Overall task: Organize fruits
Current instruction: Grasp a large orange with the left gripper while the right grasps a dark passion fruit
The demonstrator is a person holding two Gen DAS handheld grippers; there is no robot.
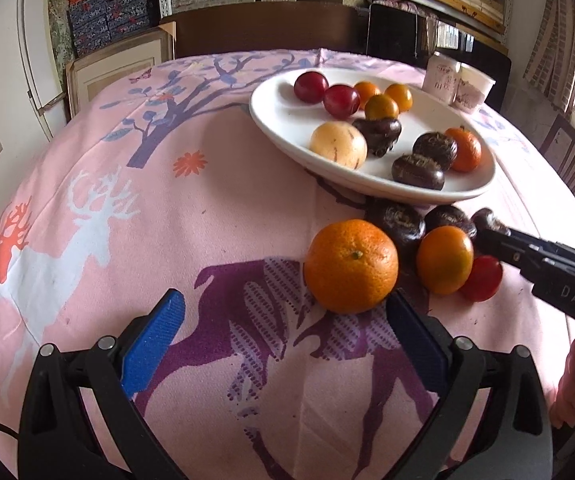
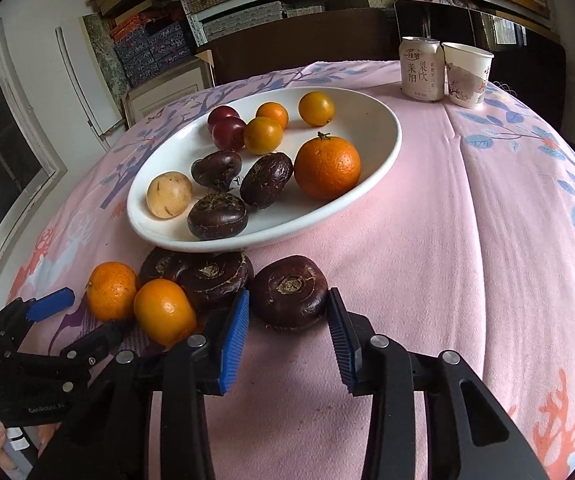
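Item: fruits, part sorted, on a surface (image 2: 467, 240) under a pink printed cloth.

White oval plate (image 2: 383, 152), toward the far side of the surface. Contents: two red plums (image 2: 228, 133), three small yellow-orange fruits (image 2: 263, 135), one large orange with stem (image 2: 326, 168), three dark brown water chestnuts (image 2: 217, 216), one pale yellow round fruit (image 2: 168, 195).

Loose on the cloth, just in front of the plate's near rim: a dark water chestnut (image 2: 289, 292) lying between the blue pads of the right tongs (image 2: 287, 312); two more dark chestnuts (image 2: 211, 276) beside it, partly tucked under the plate rim; a mandarin (image 1: 350, 266) and a second mandarin (image 1: 444, 260) close together; a small red fruit (image 1: 483, 278) touching the second mandarin.

Right tongs: spread open, one pad on either side of the chestnut; whether the pads touch it cannot be told.

Left tongs (image 1: 283, 336): spread wide open, holding nothing; the first mandarin sits just ahead of its right-hand pad.

Other: a white drink can (image 2: 422, 69) and a paper cup (image 2: 467, 76), side by side at the far edge of the surface, well apart from the plate.
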